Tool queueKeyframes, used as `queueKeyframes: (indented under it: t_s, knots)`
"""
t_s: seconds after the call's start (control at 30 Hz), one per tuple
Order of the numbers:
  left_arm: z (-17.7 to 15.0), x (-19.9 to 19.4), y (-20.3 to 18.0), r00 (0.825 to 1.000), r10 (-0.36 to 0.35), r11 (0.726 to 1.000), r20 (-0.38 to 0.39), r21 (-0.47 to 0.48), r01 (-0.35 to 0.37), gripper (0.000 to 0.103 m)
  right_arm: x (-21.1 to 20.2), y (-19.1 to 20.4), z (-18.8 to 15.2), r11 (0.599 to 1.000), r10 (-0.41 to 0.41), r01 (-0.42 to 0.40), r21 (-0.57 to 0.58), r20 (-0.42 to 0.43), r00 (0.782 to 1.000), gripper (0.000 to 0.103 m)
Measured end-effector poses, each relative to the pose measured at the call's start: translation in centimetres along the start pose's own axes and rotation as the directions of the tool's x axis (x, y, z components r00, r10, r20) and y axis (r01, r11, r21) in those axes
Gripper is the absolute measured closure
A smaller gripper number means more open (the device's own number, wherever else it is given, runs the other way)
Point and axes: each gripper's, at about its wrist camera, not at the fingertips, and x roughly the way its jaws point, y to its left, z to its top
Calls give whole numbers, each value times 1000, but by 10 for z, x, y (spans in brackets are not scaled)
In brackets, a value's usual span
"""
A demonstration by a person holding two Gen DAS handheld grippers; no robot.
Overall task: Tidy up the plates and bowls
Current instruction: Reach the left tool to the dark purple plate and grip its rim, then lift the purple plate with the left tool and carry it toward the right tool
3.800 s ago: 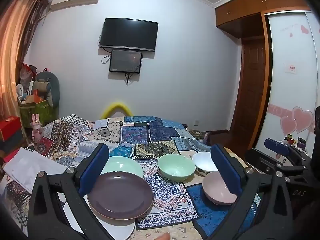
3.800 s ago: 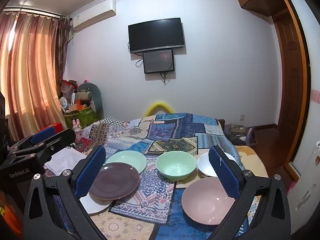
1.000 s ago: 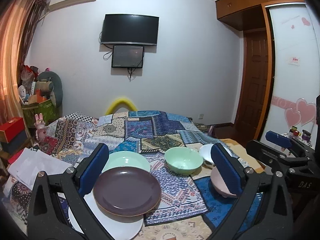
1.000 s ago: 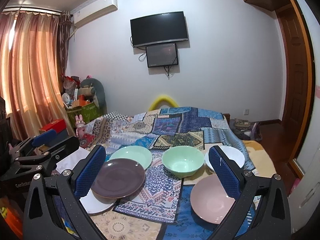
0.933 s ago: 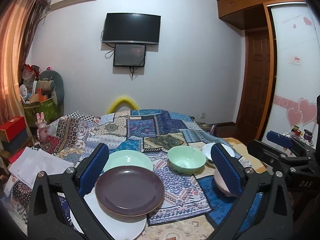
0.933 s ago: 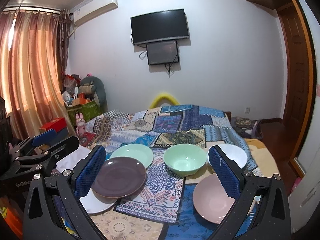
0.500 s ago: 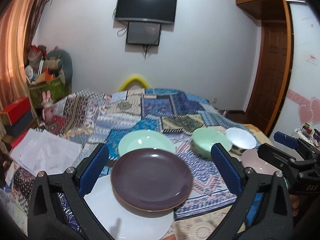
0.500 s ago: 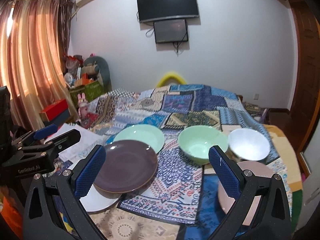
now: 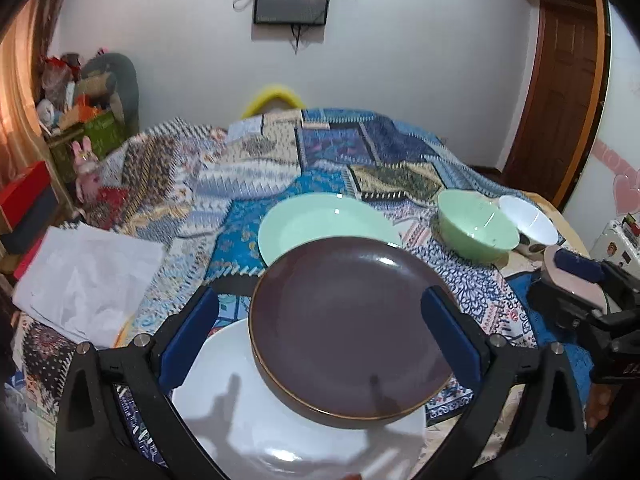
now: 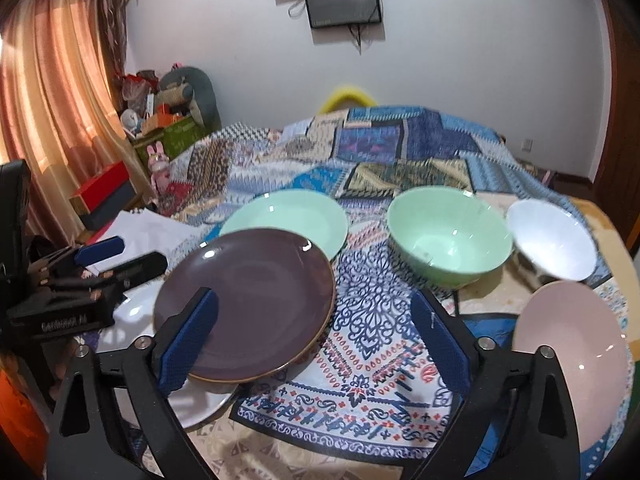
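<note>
both claws are now tipping down and sitting much closer to the dishes than a second ago, when the wall and the screens filled the top half of each view; their jaws have just been closing a little, with nothing pinched.

going left to right: the white plate [image 9: 256, 420] is lying nearest the person at the left, and the purple plate [image 9: 352, 336] is resting on it, overlapping its far right part. the left claw [image 9: 320, 332] is hanging spread right over that purple plate, one blue pad off either side of its rim, neither pad clearly pressing on it. behind it the green plate [image 9: 320, 220] is lying flat on the patchwork cloth [image 10: 372, 320] over the tabletop. further right the green bowl [image 10: 448, 236] and the white bowl [image 10: 552, 240] are standing side by side. the right claw [image 10: 316, 344] is hovering spread over bare cloth, with the pink plate [image 10: 576, 356] lying off to its right, outside its right pad.

the coming move is probably turning on this: the purple plate is lying straight ahead between the left claw's pads, so the left hand is the nearer one for it, while the right hand is nearer the pink plate and the bowls.
</note>
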Motion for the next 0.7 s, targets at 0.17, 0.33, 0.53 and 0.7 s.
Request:
queueKeyframes:
  t_s: [0.17, 0.33, 0.53, 0.7]
  knots:
    - [4, 29, 16, 997, -3, 1000, -77, -10, 3, 20, 22, -2, -5, 1000, 5, -3, 23, -57, 998, 17]
    - [4, 58, 33, 987, -12, 999, -160, -32, 7, 31, 40, -7, -9, 999, 11, -5, 52, -116, 993, 27]
    - [4, 87, 52, 968, -32, 998, -248, -68, 15, 45, 53, -11, -12, 996, 42, -29, 85, -164, 985, 33]
    - [2, 101, 63, 945, -88, 991, -315, -119, 53, 63, 64, -8, -13, 996, 59, -43, 81, -204, 977, 45]
